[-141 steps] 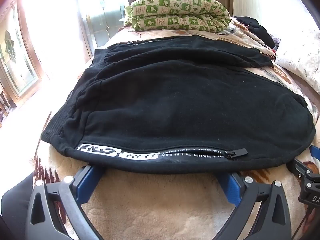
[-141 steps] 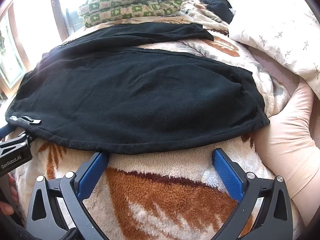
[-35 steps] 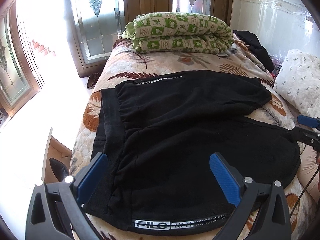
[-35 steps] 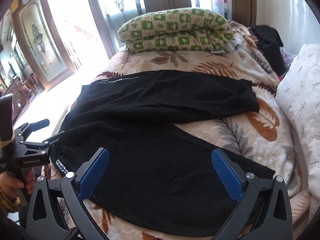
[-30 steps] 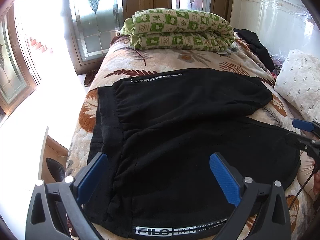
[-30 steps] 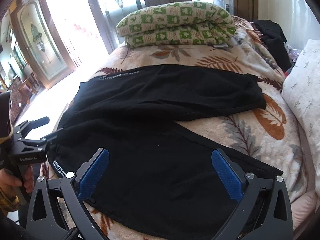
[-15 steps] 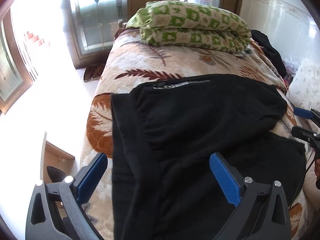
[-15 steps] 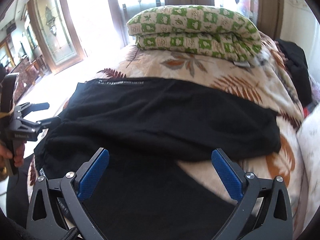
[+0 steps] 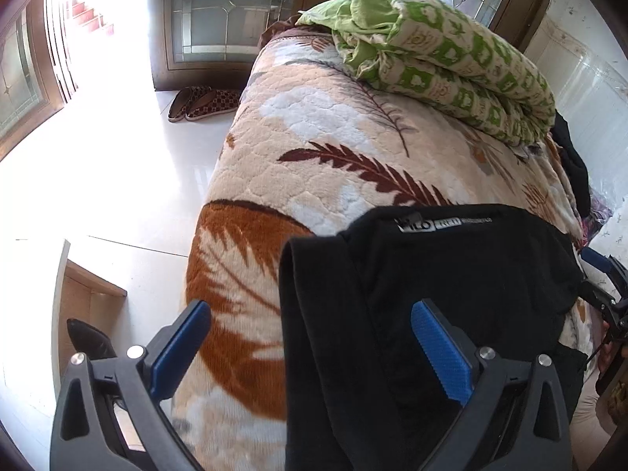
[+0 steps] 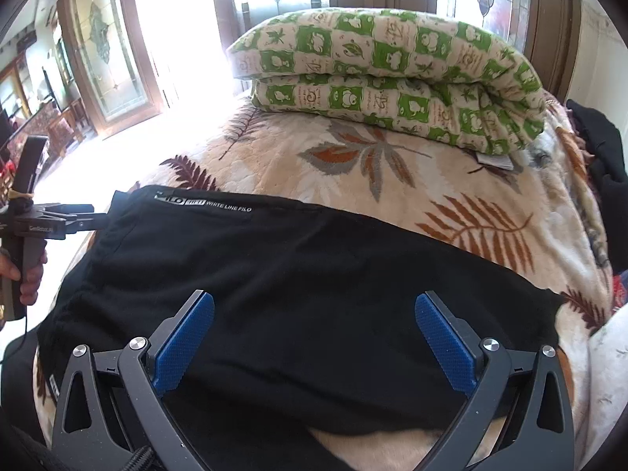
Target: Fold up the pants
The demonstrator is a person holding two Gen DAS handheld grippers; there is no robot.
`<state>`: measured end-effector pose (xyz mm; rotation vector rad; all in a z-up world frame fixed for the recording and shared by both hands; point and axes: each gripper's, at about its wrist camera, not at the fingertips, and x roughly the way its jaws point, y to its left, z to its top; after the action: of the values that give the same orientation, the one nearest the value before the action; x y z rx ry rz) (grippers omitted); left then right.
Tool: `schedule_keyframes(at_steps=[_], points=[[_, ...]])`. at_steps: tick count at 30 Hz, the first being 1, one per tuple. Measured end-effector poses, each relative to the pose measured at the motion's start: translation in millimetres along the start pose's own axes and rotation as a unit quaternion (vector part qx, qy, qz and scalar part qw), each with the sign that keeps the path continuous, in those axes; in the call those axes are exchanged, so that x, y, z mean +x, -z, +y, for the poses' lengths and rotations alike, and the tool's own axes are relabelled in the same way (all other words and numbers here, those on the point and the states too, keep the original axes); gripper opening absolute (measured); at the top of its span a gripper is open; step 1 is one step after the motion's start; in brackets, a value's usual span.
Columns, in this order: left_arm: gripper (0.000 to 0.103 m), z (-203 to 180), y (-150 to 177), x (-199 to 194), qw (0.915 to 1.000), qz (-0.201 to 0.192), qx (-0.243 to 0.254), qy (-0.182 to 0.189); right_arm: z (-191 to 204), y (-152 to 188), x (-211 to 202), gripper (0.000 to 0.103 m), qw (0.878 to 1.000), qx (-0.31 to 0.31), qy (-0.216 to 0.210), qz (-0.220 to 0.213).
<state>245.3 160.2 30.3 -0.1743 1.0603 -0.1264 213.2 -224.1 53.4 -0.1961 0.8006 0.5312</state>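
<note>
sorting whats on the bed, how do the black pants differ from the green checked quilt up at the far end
The pants are plain black with a white printed strip at one edge; the quilt is green-and-cream checked with small pictures. The pants lie flat and thin on the bedspread; the quilt is folded into a thick, puffy stack. The pants lie near the cameras; the quilt sits at the far end. Both rest on the same bedspread.
</note>
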Motion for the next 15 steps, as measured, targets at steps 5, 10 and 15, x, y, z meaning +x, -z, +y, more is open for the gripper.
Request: schedule_keyframes(at_steps=[5,10,15], points=[[0.091,-5,-13,20,0.9995,0.005,0.029,-0.01,-2,-12,19,0.103,1.0,-0.03,-0.002,0.007],[0.075,-15,-13,28,0.9983,0.005,0.058,-0.006,-10,-30,40,0.103,0.995,-0.092,0.001,0.031],[0.038,-26,-12,18,0.9971,-0.005,0.076,0.003,-16,-50,67,0.097,0.987,-0.149,-0.009,0.064]])
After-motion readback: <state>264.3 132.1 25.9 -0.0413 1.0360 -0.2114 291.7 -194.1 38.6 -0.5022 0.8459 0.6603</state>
